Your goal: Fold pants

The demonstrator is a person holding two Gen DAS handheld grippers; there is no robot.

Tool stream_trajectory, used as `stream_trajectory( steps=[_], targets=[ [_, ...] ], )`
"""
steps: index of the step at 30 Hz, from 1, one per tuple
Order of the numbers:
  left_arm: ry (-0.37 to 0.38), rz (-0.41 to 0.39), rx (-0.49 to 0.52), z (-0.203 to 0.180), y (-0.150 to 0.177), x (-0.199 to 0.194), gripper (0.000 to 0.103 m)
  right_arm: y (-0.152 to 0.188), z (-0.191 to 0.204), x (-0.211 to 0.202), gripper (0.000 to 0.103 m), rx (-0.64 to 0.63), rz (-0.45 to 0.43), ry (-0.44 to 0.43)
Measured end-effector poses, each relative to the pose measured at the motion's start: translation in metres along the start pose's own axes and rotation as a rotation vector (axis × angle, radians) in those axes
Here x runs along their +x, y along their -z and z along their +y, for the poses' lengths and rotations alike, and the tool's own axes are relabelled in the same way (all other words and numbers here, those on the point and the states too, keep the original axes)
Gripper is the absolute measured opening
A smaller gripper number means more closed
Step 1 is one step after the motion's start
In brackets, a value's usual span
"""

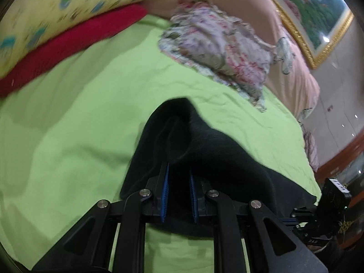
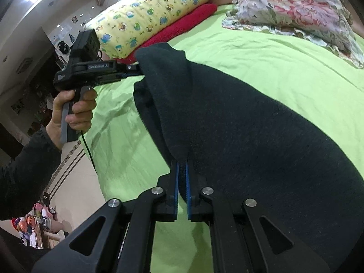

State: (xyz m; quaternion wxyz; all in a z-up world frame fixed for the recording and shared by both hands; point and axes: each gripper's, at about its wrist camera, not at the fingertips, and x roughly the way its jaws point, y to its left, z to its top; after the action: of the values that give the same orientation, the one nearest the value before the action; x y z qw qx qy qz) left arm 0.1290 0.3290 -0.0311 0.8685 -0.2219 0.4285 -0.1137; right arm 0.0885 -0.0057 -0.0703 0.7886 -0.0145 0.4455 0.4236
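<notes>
Holding the black soft fleece pants (image 2: 250, 136) up off the lime-green bed sheet (image 2: 273, 52), both grippers pinch one edge of the cloth. Right gripper (image 2: 182, 170), lower centre of the right wrist view: blue-padded jaws nearly together, a narrow fold of black fabric clamped between them. Left gripper (image 2: 127, 70), upper left of that same view, gripped by a bare hand (image 2: 75, 107): tips buried in the upper corner of the pants, so the jaws themselves are hidden there. Left gripper (image 1: 178, 182) again in its own view, lower centre: jaws a little apart, black cloth bunched between the pads and draped over them, apparently gripped, though contact at the tips stays hidden.

Key relation: held edge running from the left gripper's corner at upper left down to the right gripper at lower centre, with the bulk of the garment spreading away to the right of the frame and down onto the sheet. Long axis therefore roughly along the line between the two pairs of jaws, with both equally engaged, neither nearer. Judged next: carrying this edge across the resting part, both grippers moving together to keep it taut.

Lying at the far end of the bed: yellow cartoon-print pillow (image 2: 154, 16) on a red towel (image 2: 182, 27), floral quilt (image 2: 295, 6) at upper right, well clear of the pants.
</notes>
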Motion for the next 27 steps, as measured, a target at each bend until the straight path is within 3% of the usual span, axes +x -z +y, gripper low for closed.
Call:
stream_trajectory(
  steps=[10, 12, 15, 16, 18, 20, 21, 25, 27],
  targets=[
    [0.043, -0.016, -0.116, 0.012, 0.036, -0.006, 0.014, 0.008, 0.005, 0.006, 0.006, -0.032, 0.028, 0.023],
    [0.048, -0.023, -0.14, 0.01, 0.04, -0.014, 0.021, 0.006, 0.005, 0.006, 0.009, -0.021, 0.034, 0.025],
    [0.052, -0.038, -0.177, 0.008, 0.044, -0.028, 0.048, 0.005, 0.004, 0.005, 0.012, -0.007, 0.048, 0.026],
    [0.052, -0.049, -0.194, 0.008, 0.046, -0.033, 0.059, 0.005, 0.004, 0.003, 0.015, -0.003, 0.05, 0.028],
    [0.081, -0.075, -0.248, 0.011, 0.05, -0.044, 0.062, 0.007, 0.005, -0.002, 0.025, 0.002, 0.049, 0.025],
    [0.107, -0.099, -0.307, 0.012, 0.055, -0.053, 0.067, 0.01, 0.007, -0.011, 0.049, 0.014, 0.019, 0.018],
    [0.103, -0.109, -0.331, 0.011, 0.056, -0.055, 0.067, 0.011, 0.006, -0.016, 0.053, 0.027, 0.001, 0.007],
    [0.08, -0.11, -0.345, 0.001, 0.052, -0.052, 0.067, 0.011, -0.003, -0.03, 0.054, 0.086, -0.039, -0.011],
    [0.015, -0.114, -0.363, -0.004, 0.048, -0.048, 0.067, 0.009, -0.01, -0.036, 0.054, 0.116, -0.06, 0.003]
  ],
)
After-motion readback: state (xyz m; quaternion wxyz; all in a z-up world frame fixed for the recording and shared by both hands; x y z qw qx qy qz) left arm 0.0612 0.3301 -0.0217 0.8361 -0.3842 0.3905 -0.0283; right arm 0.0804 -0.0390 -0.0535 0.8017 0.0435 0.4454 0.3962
